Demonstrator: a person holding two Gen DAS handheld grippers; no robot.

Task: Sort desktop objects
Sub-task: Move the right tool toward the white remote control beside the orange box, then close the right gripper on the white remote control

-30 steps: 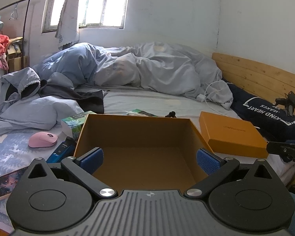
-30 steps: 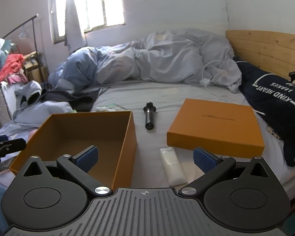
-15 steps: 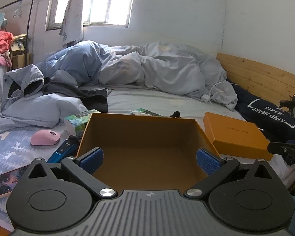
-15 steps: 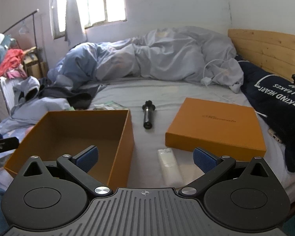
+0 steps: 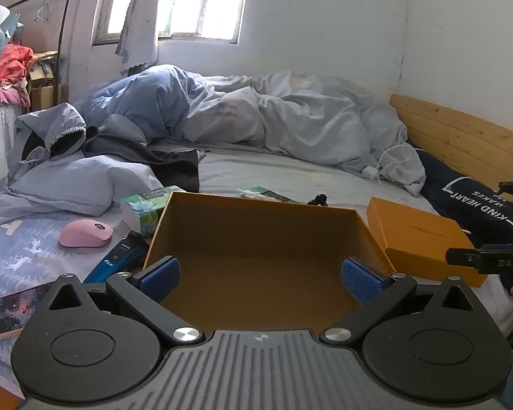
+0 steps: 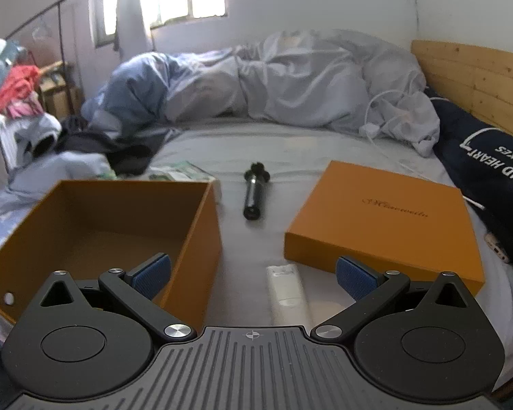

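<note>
We hold our left gripper (image 5: 260, 278) with its blue-padded fingers spread wide and nothing between them, hovering above the near edge of the open orange box (image 5: 263, 235), whose brown inside shows no contents. The box sits on the bed (image 5: 273, 174). To its left, on the patterned sheet, lie a pink mouse (image 5: 85, 234), a blue device (image 5: 114, 261) close against the box's left wall, a phone (image 5: 15, 307) at the near edge of the bed, and a green carton (image 5: 143, 210) near the box's far left corner. To the right of the box rests the orange lid (image 5: 422, 239), flat on the bed and apart from the box. Our right gripper (image 6: 253, 275) is likewise wide open and empty, poised above the strip of sheet between the box (image 6: 201, 225) and the lid (image 6: 386, 218). Just beneath it lies a white pack (image 6: 285, 290), lengthwise toward us, its near end hidden behind the gripper body. Farther out in the same gap, a black cylindrical tool (image 6: 254, 193) lies on the sheet, touching neither box nor lid. Behind the box's far wall we see a green-and-white packet (image 6: 184, 172). A crumpled duvet (image 6: 290, 82) fills the back of the bed, and a wooden headboard (image 6: 478, 78) runs along the right.
</note>
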